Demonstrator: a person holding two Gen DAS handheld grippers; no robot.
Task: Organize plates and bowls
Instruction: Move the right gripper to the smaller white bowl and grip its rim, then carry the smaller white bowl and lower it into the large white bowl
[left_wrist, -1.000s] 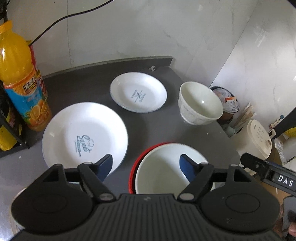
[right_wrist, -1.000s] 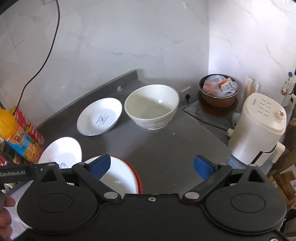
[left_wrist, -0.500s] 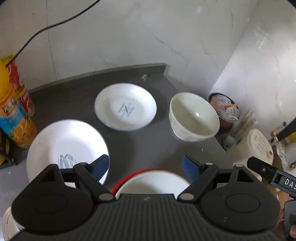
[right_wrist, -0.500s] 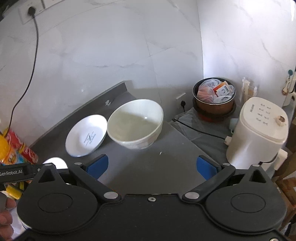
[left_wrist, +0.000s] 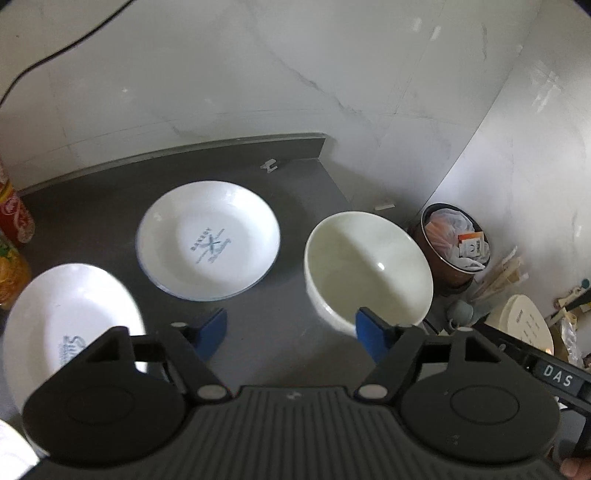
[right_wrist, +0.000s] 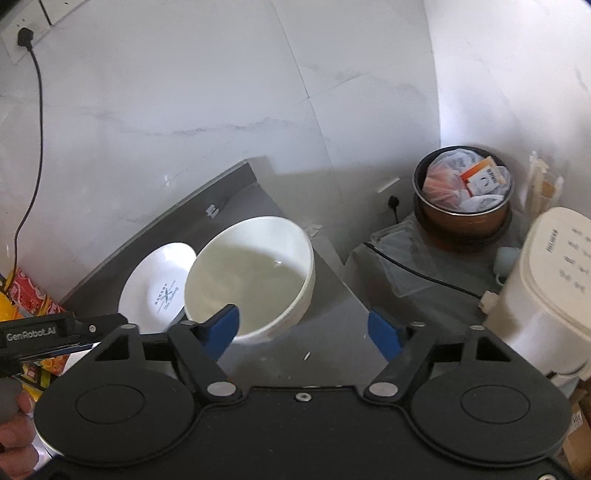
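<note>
**Q:** How far along are you with the dishes?

**Me:** Barely begun, I judge. Nothing in view is stacked. The white bowl (left_wrist: 367, 273) stands upright on the grey table (left_wrist: 280, 325) near its right edge. The small plate (left_wrist: 208, 240) with the blue print lies flat just beside the bowl, on its left, apart from it. The large plate (left_wrist: 70, 317) lies nearer me on the left, also on its own. So plates and bowls all still wait to be gathered.

**Q:** And your grippers?

**Me:** My left gripper (left_wrist: 291, 332) has its jaws spread wide and holds nothing; it hangs over bare table between the large plate and the bowl. My right gripper (right_wrist: 306, 328) is wide open and empty too, with its left pad in front of the bowl's near rim (right_wrist: 251, 280), so I seem to be lining up on that bowl. Whether it touches yet, I cannot tell.

**Q:** What has changed in the last second?

**Me:** Both grippers have moved forward. A second ago a red-rimmed bowl sat right under my left gripper; it has since slipped out of view beneath me. The orange juice bottle has slid almost off the left edge. The white bowl has grown much larger in my right view. No dish has shifted on the table.
</note>
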